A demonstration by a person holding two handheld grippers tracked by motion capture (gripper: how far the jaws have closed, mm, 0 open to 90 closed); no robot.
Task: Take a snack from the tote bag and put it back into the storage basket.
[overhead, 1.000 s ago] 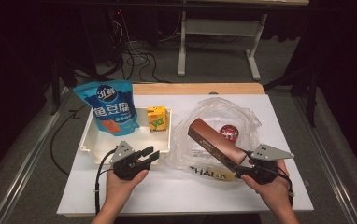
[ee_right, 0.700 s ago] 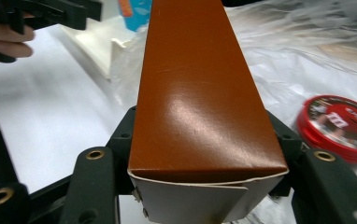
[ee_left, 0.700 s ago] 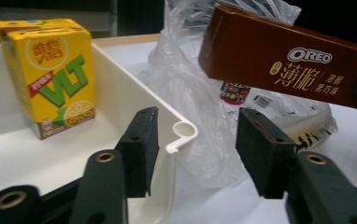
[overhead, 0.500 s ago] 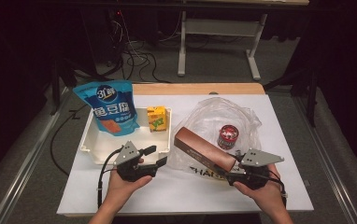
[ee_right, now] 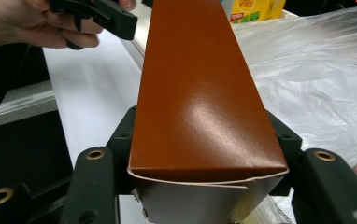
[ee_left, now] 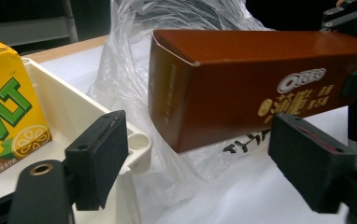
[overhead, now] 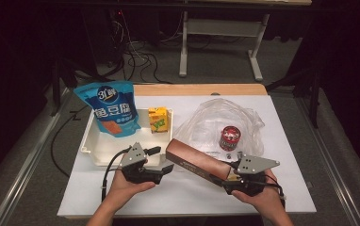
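Oreo biscuits in a long brown glossy cardboard box (overhead: 198, 164) are what I am working with, and the box hangs low over the white table (overhead: 187, 197), slanting from my right gripper toward the left one.

Starting at the left: the blue snack pouch (overhead: 106, 109) and the small yellow drink carton (overhead: 158, 118) stand in the shallow white plastic tray (overhead: 89, 147). My left gripper (overhead: 161, 160) sits just in front of that tray, jaws spread wide with nothing between them; in the left gripper view the free end of the box floats between its pads (ee_left: 103, 154) without touching either.

Moving right, the box crosses the near edge of the crumpled clear plastic bag (overhead: 225, 117), where a small red round tin (overhead: 229, 137) lies farther back.

At the far right, my right gripper (ee_right: 204, 154) is clamped across the near end of the box, one jaw on each long side.

I judge the carton light and fairly stiff, but hollow: the end flap gapes a little in the right gripper view, so hard squeezing would dent it. Its glossy skin looks slippery. Held at one end it levers on the pads, so I would have the left gripper take the free end across the narrow sides.
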